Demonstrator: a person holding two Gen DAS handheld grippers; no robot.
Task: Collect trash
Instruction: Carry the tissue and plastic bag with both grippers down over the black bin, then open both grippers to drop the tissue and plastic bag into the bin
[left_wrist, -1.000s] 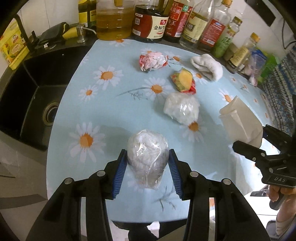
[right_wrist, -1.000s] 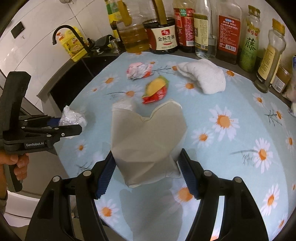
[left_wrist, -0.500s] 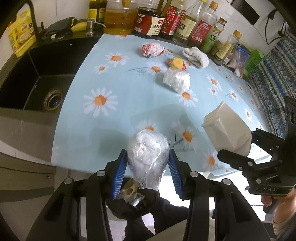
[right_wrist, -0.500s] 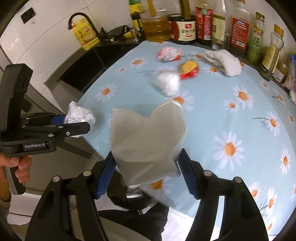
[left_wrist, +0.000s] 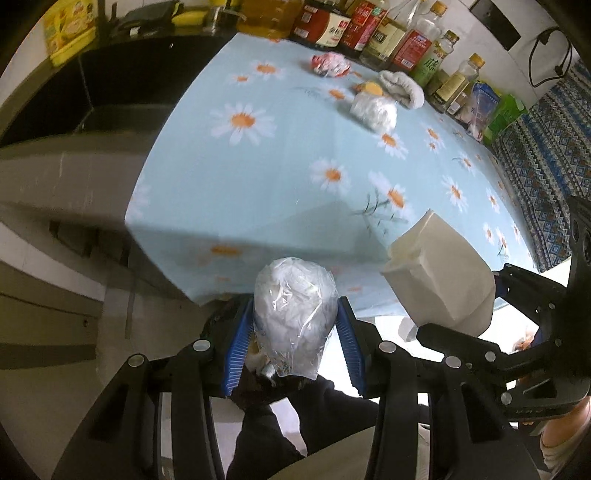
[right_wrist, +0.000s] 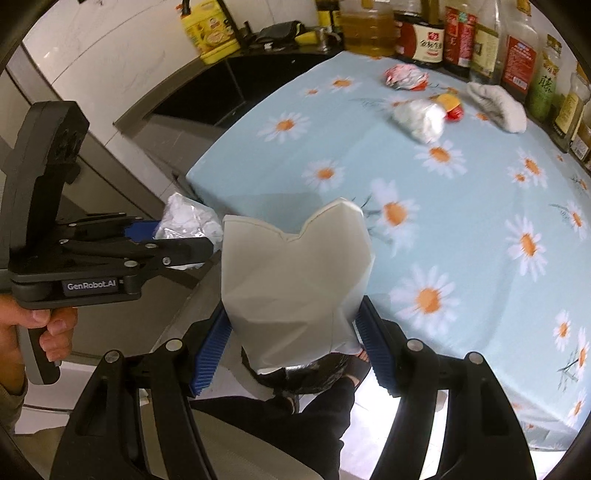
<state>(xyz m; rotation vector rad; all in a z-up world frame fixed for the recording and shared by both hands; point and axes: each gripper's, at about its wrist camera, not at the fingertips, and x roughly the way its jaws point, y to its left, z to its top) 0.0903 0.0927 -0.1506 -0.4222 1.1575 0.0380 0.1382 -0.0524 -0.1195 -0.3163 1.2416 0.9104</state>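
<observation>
- Trash in both tools, off the table edge: left gripper (left_wrist: 295, 332) clamped on a wad of clear plastic wrap (left_wrist: 294, 314), right gripper (right_wrist: 293, 332) clamped on a crumpled paper bag (right_wrist: 295, 280), both pointed steeply down.
- Below the fingertips of each tool, dark bin bag (right_wrist: 314, 373) with litter partly visible; mouth mostly hidden by the loads, so exact aim hard to judge.
- Risk one: release too far toward the table side, wad landing on the bin rim or the floor; cause, a light, springy bundle that may cling to a blue pad (left_wrist: 236, 347) rather than fall straight.
- Risk two: paper bag wider than the span between the pads, likely to catch air and drift, or to cover the opening before the wad goes in.
- Risk three: tools just beside each other, paper bag near the left tool's outer finger; a knock possible if both are opened at once.
- Ahead of both tools, well apart on the daisy tablecloth (left_wrist: 295, 173): second plastic wad (left_wrist: 373, 110), red-and-white wrapper (left_wrist: 330, 63), yellow-and-red packet (right_wrist: 448, 105), not yet collected; white cloth (right_wrist: 496, 105) among them, possibly not trash.
</observation>
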